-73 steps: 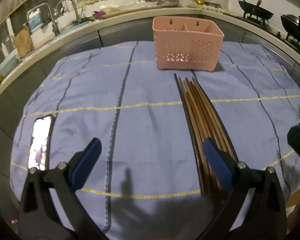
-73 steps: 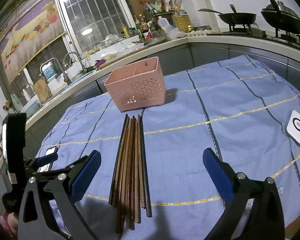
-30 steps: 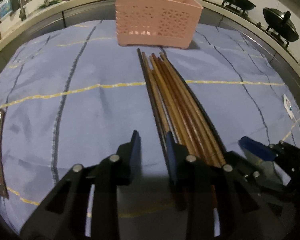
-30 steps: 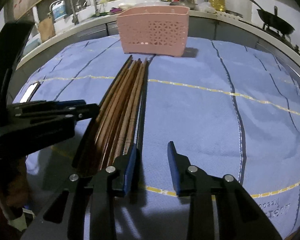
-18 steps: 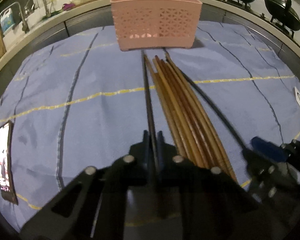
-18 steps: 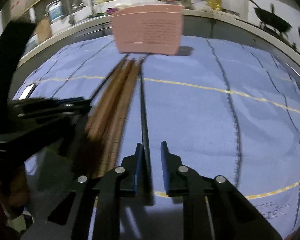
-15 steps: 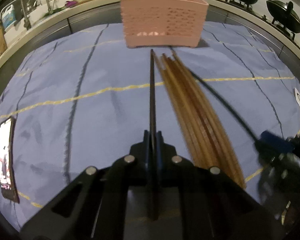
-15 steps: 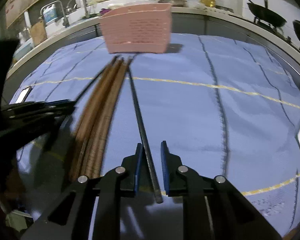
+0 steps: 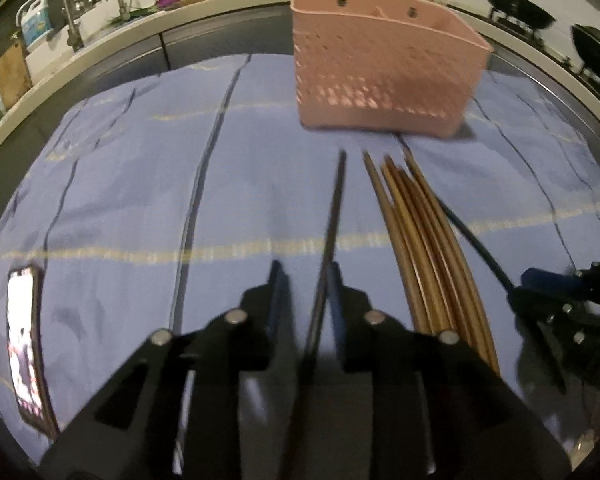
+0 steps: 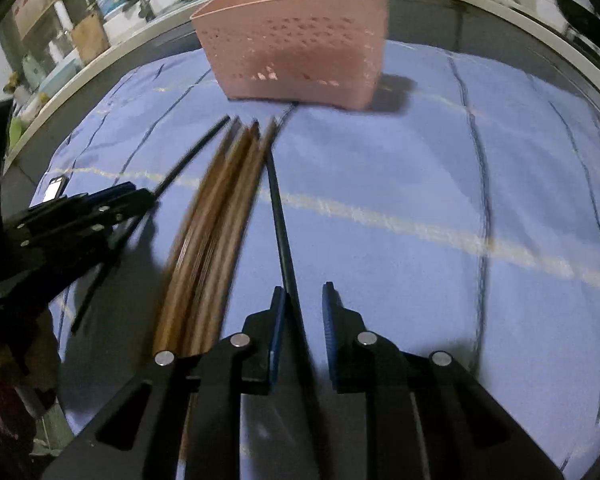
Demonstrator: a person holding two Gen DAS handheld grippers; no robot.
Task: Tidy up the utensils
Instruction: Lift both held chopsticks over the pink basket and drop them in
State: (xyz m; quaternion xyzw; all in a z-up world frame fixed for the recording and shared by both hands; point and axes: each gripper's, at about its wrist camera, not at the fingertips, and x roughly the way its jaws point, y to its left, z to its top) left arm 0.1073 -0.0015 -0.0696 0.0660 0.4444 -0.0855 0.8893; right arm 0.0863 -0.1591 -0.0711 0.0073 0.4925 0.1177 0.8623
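- Left wrist view: my left hand-held gripper has its jaws slightly parted, with a dark chopstick running between them against the right finger; cannot tell if it is actually gripped. The chopstick points toward the pink basket.
- Brown chopsticks lie bundled on the blue cloth just right of it. A phone lies at the cloth's left edge.
- Right wrist view: my right hand-held gripper also has a narrow gap, with a black chopstick against the left finger; grip unclear.
- Brown chopsticks lie to its left, the pink basket beyond on the cloth-covered surface.
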